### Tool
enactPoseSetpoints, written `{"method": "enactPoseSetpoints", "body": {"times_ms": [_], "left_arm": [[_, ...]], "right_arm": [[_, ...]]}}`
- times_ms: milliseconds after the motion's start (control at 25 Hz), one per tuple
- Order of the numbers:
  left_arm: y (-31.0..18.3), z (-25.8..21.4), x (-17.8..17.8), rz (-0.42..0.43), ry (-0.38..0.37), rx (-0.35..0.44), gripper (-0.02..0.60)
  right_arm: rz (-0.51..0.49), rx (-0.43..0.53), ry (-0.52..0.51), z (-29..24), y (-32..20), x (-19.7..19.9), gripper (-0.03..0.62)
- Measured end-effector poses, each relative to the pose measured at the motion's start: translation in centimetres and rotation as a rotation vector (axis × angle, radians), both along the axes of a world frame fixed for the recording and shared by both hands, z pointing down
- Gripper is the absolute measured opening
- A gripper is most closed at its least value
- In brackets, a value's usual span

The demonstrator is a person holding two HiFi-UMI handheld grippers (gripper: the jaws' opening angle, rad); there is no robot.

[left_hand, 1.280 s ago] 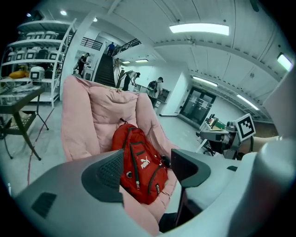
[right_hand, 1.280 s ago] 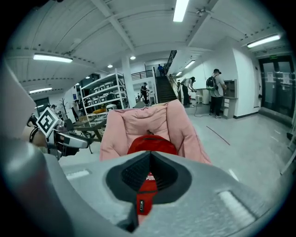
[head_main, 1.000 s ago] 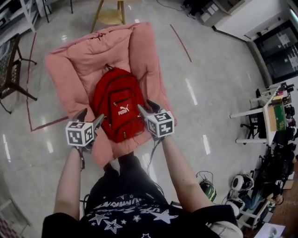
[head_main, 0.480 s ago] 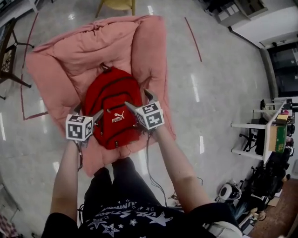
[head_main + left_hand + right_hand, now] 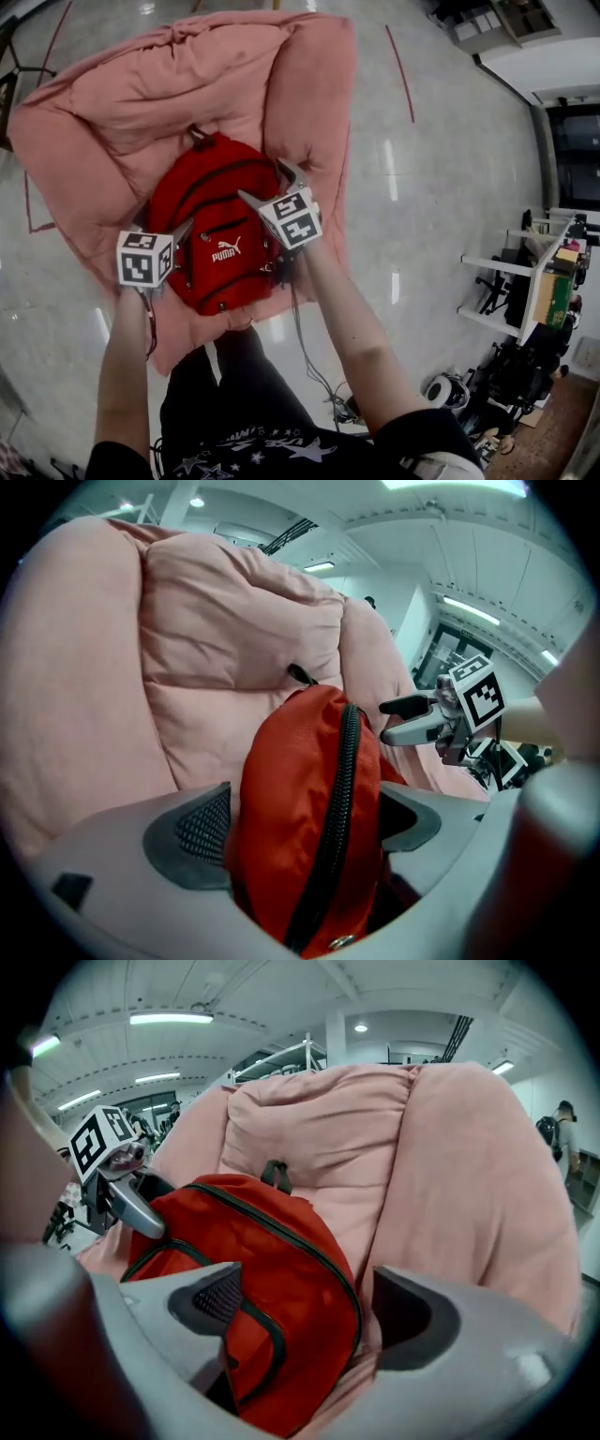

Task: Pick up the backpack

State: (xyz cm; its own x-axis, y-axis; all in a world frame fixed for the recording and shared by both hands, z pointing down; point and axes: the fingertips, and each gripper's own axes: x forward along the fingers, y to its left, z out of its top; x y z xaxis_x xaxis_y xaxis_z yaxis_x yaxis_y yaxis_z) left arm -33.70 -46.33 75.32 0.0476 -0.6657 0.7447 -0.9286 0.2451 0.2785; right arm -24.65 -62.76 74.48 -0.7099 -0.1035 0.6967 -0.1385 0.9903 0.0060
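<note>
Left tool (image 5: pixel 161 225) astride backpack (image 5: pixel 220 211) (right (image 5: pixel 262 180) too)

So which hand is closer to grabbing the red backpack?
Left, probably. The left gripper has its open jaws straddling the backpack's zippered edge, nearly filling the gap. The right gripper's open jaws catch the backpack off-centre, with pink cushion beside it.
</note>
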Motion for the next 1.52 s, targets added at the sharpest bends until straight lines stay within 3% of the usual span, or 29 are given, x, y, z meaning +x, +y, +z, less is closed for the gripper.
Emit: {"method": "enactPoseSetpoints", "body": {"times_ms": [520,560,640,760,960,1080,1240,1520], "left_arm": [[-1.6,5.0,-1.5,-0.011,0.069,-0.057,0.425],[-1.5,5.4,-1.4,0.004,0.083,-0.073,0.387],[-1.5,5.7,-1.1,0.036,0.105,-0.088,0.244],[-1.7,4.9,0.2,0.082,0.138,-0.057,0.083],[-0.6,3.6,0.5,0.159,0.146,0.043,0.067],[0.4,2.8,0.3,0.207,0.098,0.095,0.067],[1.0,2.2,0.5,0.205,0.034,0.132,0.063],[1.4,1.0,1.1,0.219,0.007,0.175,0.061]], "right_arm": [[-0.165,-0.042,0.154,7.4,-0.4,-3.3,0.433],[-0.169,-0.038,0.165,7.8,-0.4,-3.4,0.433],[-0.169,-0.036,0.169,8.3,-0.7,-3.6,0.433],[-0.163,-0.050,0.149,8.2,-1.1,-3.6,0.433],[-0.186,-0.092,0.114,7.8,-0.4,-3.8,0.433],[-0.212,-0.145,0.084,7.6,0.3,-3.8,0.433],[-0.254,-0.209,0.047,7.1,1.0,-3.3,0.433],[-0.310,-0.284,0.031,6.7,4.6,-3.2,0.433]]}}
